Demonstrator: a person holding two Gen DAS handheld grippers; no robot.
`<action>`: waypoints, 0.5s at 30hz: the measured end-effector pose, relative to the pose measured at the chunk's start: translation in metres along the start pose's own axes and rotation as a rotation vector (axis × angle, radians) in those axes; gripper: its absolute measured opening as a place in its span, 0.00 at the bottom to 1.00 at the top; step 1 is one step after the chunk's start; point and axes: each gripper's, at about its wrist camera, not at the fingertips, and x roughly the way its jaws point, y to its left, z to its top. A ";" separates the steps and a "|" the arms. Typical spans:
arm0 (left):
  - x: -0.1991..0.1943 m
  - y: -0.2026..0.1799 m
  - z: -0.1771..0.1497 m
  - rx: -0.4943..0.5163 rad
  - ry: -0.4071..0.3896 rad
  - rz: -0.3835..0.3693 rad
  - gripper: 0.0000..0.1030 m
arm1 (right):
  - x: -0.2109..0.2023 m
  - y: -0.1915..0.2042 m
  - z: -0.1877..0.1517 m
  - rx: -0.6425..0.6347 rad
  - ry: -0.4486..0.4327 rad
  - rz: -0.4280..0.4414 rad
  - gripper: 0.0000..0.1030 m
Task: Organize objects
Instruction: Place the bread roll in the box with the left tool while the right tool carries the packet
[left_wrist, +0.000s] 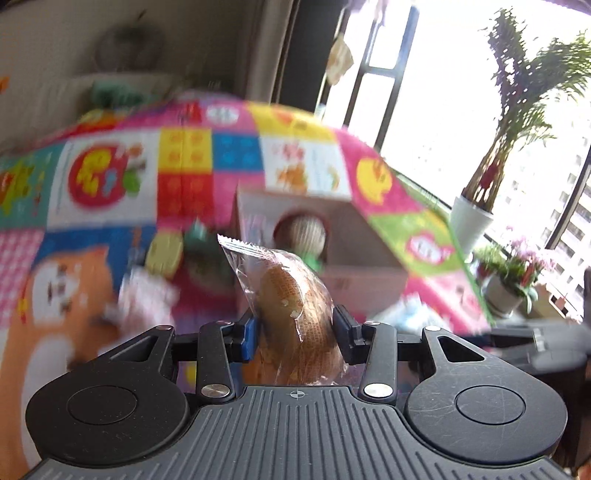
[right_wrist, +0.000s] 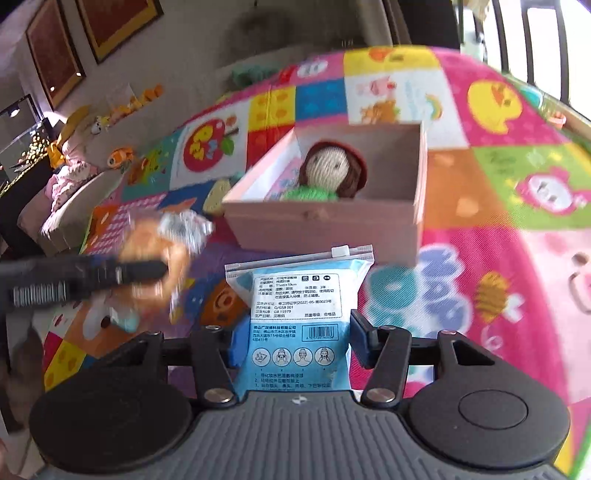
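Observation:
My left gripper (left_wrist: 295, 328) is shut on a wrapped bread bun (left_wrist: 295, 306) in clear plastic, held above the mat. In the right wrist view it appears blurred at the left (right_wrist: 155, 254). My right gripper (right_wrist: 291, 339) is shut on a blue packet of cotton pads (right_wrist: 295, 314), held upright in front of a pink cardboard box (right_wrist: 325, 221). The box (left_wrist: 362, 254) lies open on the colourful play mat (right_wrist: 498, 184) and holds a knitted doll (right_wrist: 328, 173) with brown hair and a green top (left_wrist: 303, 230).
A yellow-green round toy (left_wrist: 164, 253) and small blurred items lie on the mat left of the box. Potted plants (left_wrist: 476, 206) stand by the window at the right. A sofa with toys (right_wrist: 70, 173) is at the far left.

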 end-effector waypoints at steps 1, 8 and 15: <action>0.007 -0.003 0.013 0.023 -0.029 -0.003 0.45 | -0.007 -0.004 0.001 0.000 -0.021 -0.005 0.52; 0.106 -0.004 0.057 0.101 -0.051 -0.063 0.45 | -0.024 -0.023 0.001 0.034 -0.083 -0.036 0.52; 0.148 0.019 0.037 0.101 0.092 0.001 0.54 | -0.024 -0.033 -0.007 0.026 -0.085 -0.077 0.52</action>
